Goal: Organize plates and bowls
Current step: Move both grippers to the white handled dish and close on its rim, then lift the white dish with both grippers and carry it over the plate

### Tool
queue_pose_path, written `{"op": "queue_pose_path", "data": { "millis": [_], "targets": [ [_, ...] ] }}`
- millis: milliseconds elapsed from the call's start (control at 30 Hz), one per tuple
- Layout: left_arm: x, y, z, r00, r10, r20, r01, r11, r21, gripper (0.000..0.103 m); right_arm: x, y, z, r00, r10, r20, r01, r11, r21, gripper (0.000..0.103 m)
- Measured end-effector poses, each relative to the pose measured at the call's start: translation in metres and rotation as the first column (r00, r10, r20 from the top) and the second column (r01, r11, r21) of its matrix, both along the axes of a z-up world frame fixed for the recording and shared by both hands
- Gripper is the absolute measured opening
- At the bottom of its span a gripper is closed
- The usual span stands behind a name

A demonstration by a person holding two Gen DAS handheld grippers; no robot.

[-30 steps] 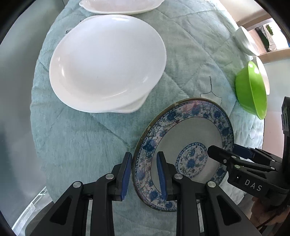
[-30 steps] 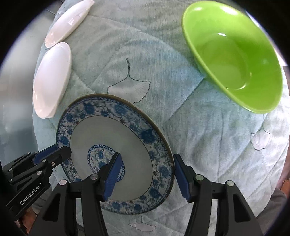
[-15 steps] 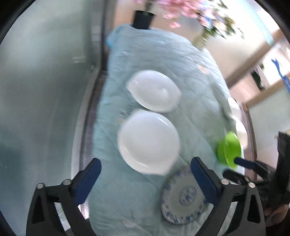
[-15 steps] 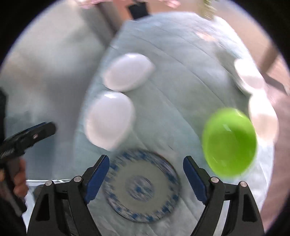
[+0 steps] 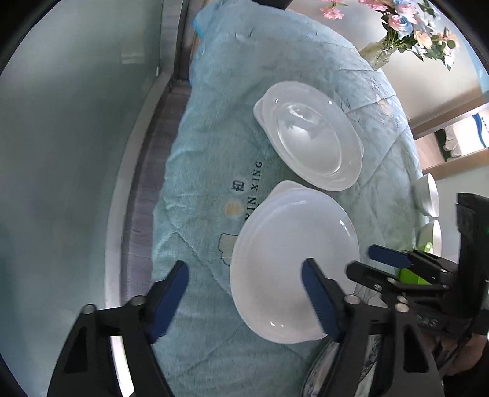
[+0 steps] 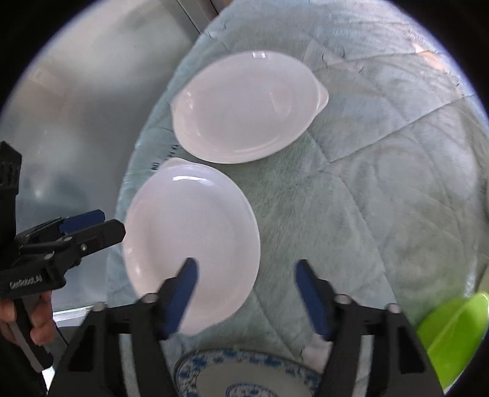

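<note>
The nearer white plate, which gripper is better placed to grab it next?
Probably either: the left gripper straddles the nearer white plate's left rim, the right gripper its right rim. Both are open and empty.

Two plain white plates [image 6: 191, 241] [image 6: 244, 107] on pale teal quilted cloth [image 6: 382, 183]. Blue-and-white floral plate [image 6: 244, 378] with greyish centre. Bright lime green bowl [image 6: 452, 333]. Black grippers with blue pads [image 5: 318, 299]. Pink and blue flowers [image 5: 409, 24].

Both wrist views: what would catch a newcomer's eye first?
Two white plates lie side by side on the pale blue quilted cloth. The near one sits between the open left hand-held gripper and right hand-held gripper. A bright green bowl glows at the right edge.
</note>
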State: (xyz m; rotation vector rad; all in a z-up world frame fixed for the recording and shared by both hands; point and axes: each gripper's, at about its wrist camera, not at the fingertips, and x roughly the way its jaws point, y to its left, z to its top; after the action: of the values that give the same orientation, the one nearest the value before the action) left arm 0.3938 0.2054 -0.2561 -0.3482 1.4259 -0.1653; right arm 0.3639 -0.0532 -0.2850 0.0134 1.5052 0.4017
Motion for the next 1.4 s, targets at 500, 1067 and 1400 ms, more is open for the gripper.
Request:
{"op": "queue_pose_path", "data": {
  "millis": [500, 1067, 1400],
  "targets": [
    [-0.003, -0.008, -0.03, 0.997, -0.038, -0.067, 0.036, 0.999, -0.037, 0.01, 0.014, 0.0, -0.024, 0.999, -0.034, -0.032, 0.034, 0.999, -0.001, 0.013],
    [-0.016, -0.04, 0.079, 0.989, -0.085, 0.118, 0.082, 0.996, 0.028, 0.004, -0.024, -0.001, 0.063, 0.984, -0.141, 0.109, 0.138, 0.99, 0.031, 0.009],
    [-0.065, -0.091, 0.216, 0.955, -0.165, 0.245, 0.157, 0.986, 0.051, 0.004, -0.091, -0.062, 0.194, 0.935, -0.268, 0.234, 0.242, 0.961, 0.134, 0.007]
  ]
}}
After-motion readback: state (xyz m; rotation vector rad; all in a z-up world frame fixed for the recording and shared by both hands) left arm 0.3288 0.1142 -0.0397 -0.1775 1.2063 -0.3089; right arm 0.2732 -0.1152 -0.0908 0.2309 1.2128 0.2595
